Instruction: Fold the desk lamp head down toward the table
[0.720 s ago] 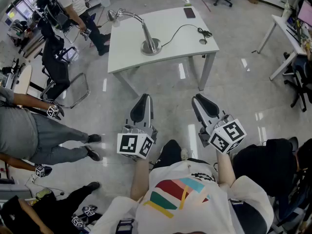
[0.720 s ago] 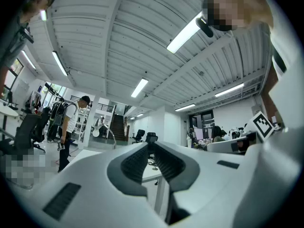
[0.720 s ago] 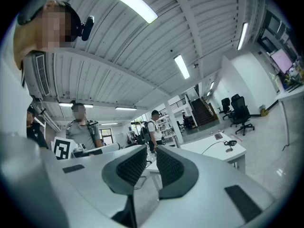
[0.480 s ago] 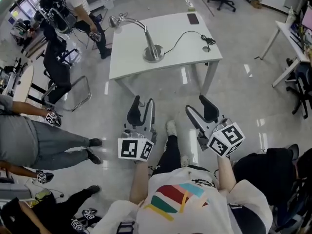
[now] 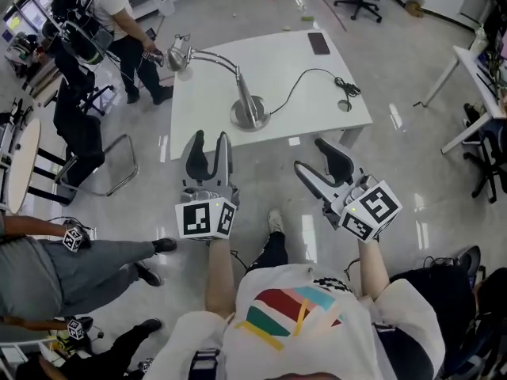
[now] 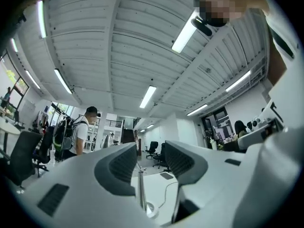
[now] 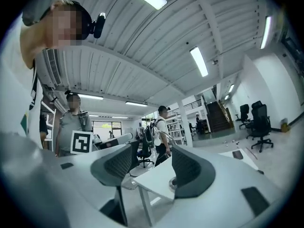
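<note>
A silver desk lamp stands on the white table point(image 5: 333, 113): round base point(image 5: 249, 117), curved neck, head point(image 5: 178, 54) raised over the table's far left corner. Its black cord point(image 5: 313, 76) runs right across the top. My left gripper point(image 5: 210, 145) hovers open and empty just short of the table's near edge, in line with the base. My right gripper point(image 5: 317, 165) is open and empty too, below the near edge further right. In the left gripper view the lamp stem point(image 6: 141, 194) shows between the jaws of that gripper point(image 6: 151, 161). The right gripper point(image 7: 153, 166) looks at the table's corner point(image 7: 156, 179).
A dark phone point(image 5: 318, 43) lies at the table's far right. A person with a backpack point(image 5: 103, 14) stands near the lamp head, beside chairs point(image 5: 87, 145). Another person's legs point(image 5: 95, 260) reach in at the left. More desks point(image 5: 475, 77) stand to the right.
The table and lamp have drawn nearer in the head view as I stepped forward. Both grippers now sit close to the table's near edge.
</note>
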The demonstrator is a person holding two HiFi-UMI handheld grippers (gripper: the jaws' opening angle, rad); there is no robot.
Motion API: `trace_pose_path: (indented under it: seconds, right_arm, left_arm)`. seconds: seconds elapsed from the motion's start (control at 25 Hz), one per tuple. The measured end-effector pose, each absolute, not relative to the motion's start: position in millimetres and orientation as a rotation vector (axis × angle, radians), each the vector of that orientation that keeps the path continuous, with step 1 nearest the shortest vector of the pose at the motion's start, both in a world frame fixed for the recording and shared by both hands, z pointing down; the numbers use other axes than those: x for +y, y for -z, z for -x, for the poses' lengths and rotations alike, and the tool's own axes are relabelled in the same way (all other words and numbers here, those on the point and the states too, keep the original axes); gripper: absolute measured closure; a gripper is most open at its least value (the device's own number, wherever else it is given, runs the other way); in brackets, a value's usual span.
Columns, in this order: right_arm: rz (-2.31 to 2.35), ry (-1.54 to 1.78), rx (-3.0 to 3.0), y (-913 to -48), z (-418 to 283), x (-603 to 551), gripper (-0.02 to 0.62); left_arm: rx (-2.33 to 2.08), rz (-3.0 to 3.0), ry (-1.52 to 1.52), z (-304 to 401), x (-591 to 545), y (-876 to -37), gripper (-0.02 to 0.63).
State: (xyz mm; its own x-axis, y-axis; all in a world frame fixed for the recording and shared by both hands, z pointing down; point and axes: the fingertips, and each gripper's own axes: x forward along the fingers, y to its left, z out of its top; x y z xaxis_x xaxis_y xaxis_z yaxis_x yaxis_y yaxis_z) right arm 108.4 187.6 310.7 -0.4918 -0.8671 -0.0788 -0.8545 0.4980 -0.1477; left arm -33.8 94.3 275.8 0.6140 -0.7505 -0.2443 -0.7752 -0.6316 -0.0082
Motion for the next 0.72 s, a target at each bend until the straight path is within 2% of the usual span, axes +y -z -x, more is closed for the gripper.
trace_pose_path:
  seconds: [0.36, 0.72]
  right_arm:
    - [1.345, -0.008, 2.775, -264, -61, -37, 0.345]
    - [1.131, 0.063, 2.972, -286, -62, -174, 0.345]
  left_arm:
    - [1.313, 2.601, -0.185, 61, -115, -246, 0.391]
    - [1.318, 2.539, 0.034, 21, -200, -269, 0.393]
